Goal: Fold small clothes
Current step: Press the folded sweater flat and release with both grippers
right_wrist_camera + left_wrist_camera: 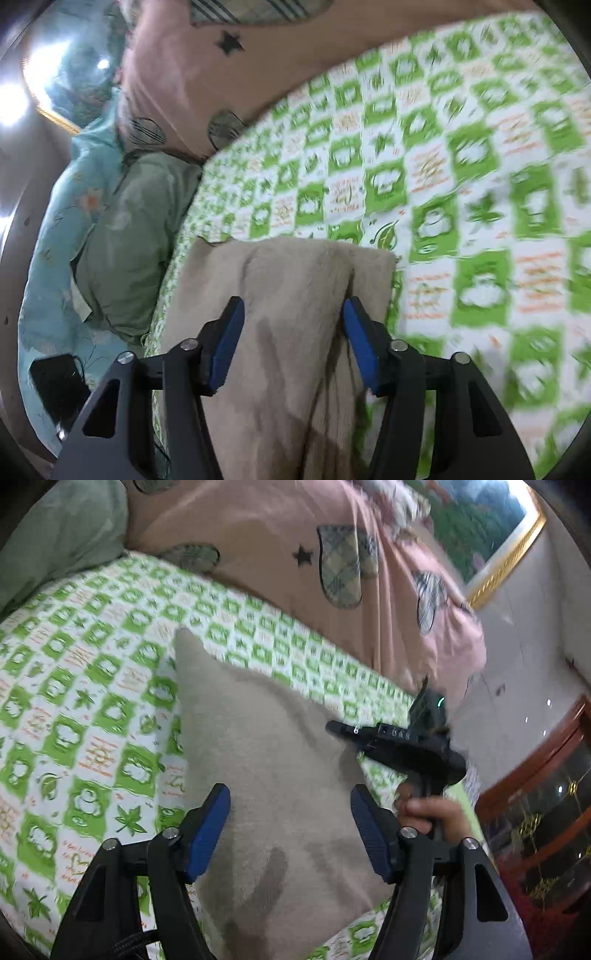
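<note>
A small beige garment (266,760) lies flat on the green-and-white patterned bedsheet (92,701). My left gripper (290,805) is open above its near part, blue pads (212,827) apart on either side of the cloth. The right gripper's black body (402,746), held by a hand, shows at the garment's right edge in the left wrist view. In the right wrist view the same garment (280,295) shows folded with rumpled layers, and my right gripper (293,321) is open over it, pads (362,343) spread wide, nothing held.
A pink quilt with plaid patches (295,554) lies bunched along the far side of the bed. A green pillow (125,236) and teal floral fabric (55,221) lie at one end. A framed picture (491,542) and a wooden cabinet (546,812) stand beyond.
</note>
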A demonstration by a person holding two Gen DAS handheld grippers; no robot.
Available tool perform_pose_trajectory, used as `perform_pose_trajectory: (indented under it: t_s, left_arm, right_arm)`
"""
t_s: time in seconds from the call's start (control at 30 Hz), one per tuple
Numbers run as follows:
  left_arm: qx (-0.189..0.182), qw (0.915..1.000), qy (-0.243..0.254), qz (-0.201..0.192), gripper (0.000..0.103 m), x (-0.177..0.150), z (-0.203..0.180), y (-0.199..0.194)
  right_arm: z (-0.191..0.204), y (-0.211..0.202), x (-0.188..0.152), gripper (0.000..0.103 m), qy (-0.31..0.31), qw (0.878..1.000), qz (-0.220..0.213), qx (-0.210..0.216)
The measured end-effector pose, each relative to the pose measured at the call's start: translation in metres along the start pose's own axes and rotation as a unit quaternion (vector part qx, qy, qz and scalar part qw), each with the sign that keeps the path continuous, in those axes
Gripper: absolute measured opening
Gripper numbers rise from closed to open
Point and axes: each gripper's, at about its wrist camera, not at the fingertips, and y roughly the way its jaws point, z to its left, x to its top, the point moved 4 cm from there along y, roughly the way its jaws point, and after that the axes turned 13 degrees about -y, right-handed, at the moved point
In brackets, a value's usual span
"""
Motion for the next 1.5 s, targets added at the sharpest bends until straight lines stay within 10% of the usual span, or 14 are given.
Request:
perform_pose_trajectory:
  t_s: [0.17,0.4,0.63,0.8,0.93,1.07,1.13,1.5]
  left_arm:
    - [0.022,0.9995,0.01,0.019,0.062,-0.004,0.003,0.026]
    - [0.058,0.9979,0.024,0.019,0.062,-0.015,0.007,0.046]
    - [0.063,0.997,0.034,0.029,0.066,-0.013,0.003,0.047]
    - [-0.014,0.9997,-0.01,0.015,0.065,0.003,-0.001,0.017]
    - [0.0,0.9987,-0.01,0.049,0.065,0.004,0.003,0.043]
    - [0.006,0.9983,-0.022,0.054,0.055,0.002,0.017,0.058]
    - [0.018,0.9981,-0.015,0.058,0.048,0.002,0.018,0.062]
    - [0.006,0.9992,0.017,0.035,0.049,-0.02,0.0,0.013]
  right_arm:
    - [0.025,-0.049,0.008,0.011,-0.029,0.994,-0.102,0.004]
    - [-0.018,-0.002,-0.021,0.012,0.001,0.997,-0.013,-0.078]
    - [-0.013,-0.038,-0.019,0.022,0.026,0.991,-0.045,-0.125]
    - [0.039,-0.061,-0.009,0.022,0.004,0.995,-0.086,-0.045]
    - [0.063,-0.018,-0.007,0.023,0.018,0.997,-0.051,0.049]
    - [0.044,0.03,-0.007,0.022,0.026,1.0,-0.01,0.008]
    - [0.019,0.04,-0.013,0.001,0.054,0.999,-0.008,-0.001]
    - [0.048,-0.02,-0.041,0.004,0.019,0.999,-0.045,-0.013]
